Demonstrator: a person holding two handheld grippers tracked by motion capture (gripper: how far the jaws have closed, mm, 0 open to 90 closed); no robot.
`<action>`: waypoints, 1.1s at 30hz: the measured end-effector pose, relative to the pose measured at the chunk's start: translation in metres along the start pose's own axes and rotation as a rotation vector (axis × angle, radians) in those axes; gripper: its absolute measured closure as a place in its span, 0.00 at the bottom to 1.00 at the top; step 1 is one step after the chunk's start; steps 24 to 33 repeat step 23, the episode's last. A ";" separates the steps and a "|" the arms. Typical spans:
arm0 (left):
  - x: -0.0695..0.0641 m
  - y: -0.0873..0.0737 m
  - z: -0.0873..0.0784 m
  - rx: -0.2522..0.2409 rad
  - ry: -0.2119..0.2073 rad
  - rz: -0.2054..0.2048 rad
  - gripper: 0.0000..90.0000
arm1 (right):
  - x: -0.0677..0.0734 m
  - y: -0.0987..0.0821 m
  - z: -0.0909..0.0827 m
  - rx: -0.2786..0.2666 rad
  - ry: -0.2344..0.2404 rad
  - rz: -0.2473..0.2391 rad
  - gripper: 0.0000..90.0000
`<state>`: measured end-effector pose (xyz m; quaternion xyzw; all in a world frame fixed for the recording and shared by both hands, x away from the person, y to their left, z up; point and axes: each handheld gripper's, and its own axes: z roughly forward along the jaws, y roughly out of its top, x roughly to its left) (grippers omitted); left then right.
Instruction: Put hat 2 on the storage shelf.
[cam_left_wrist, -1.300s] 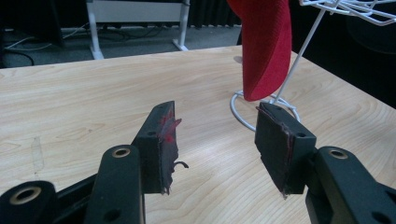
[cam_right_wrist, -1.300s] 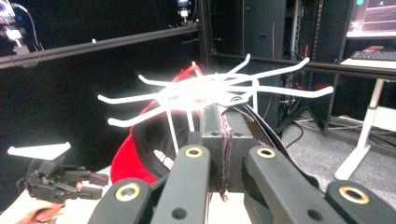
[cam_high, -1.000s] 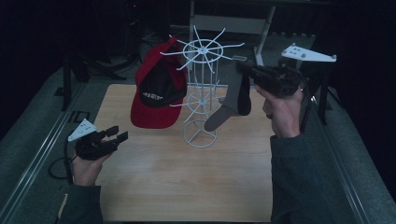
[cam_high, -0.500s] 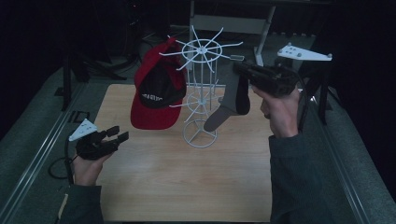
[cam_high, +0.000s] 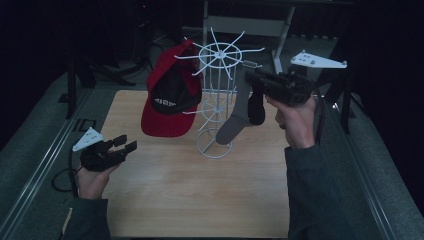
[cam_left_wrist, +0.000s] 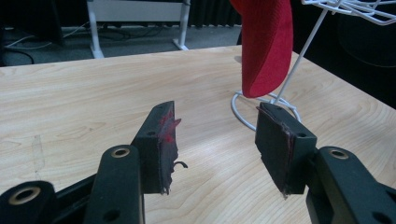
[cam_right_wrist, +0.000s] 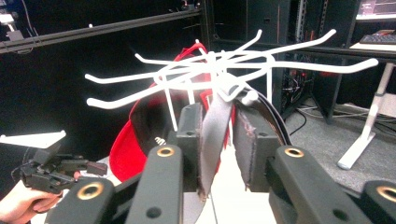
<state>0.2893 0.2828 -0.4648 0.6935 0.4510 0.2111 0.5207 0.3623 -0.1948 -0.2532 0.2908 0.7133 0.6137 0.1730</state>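
A white wire rack (cam_high: 218, 100) stands on the wooden table (cam_high: 200, 200). On its left side hangs a red cap (cam_high: 170, 100). My right gripper (cam_high: 248, 77) is up at the rack's right-hand hooks, shut on the back band of a grey cap (cam_high: 235, 120), which dangles with its visor down. In the right gripper view the grey band (cam_right_wrist: 214, 135) runs between the jaws of the right gripper (cam_right_wrist: 217, 126), just below a hook tip of the rack (cam_right_wrist: 210, 70). My left gripper (cam_high: 127, 142) hovers low at the table's left, open and holding nothing. The left gripper (cam_left_wrist: 215, 140) points at the rack's base ring (cam_left_wrist: 243, 112).
The red cap's visor (cam_left_wrist: 264, 46) hangs just above the table near the base ring. A metal desk frame (cam_high: 240, 25) stands behind the table. Dark floor surrounds the table, with a rail along the left side (cam_high: 45, 165).
My right gripper has drifted slightly left toward the rack's hooks, carrying the grey cap with it. The left gripper has stayed put.
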 end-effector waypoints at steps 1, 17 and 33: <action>0.000 0.000 0.000 0.000 -0.001 0.000 0.54 | -0.001 -0.001 -0.001 -0.001 -0.001 0.001 0.77; 0.000 0.000 0.000 -0.003 0.000 -0.001 0.54 | 0.001 -0.005 -0.008 -0.012 -0.031 0.024 0.63; 0.000 0.000 0.000 -0.003 0.000 -0.001 0.54 | 0.001 -0.005 -0.008 -0.016 -0.025 0.031 0.62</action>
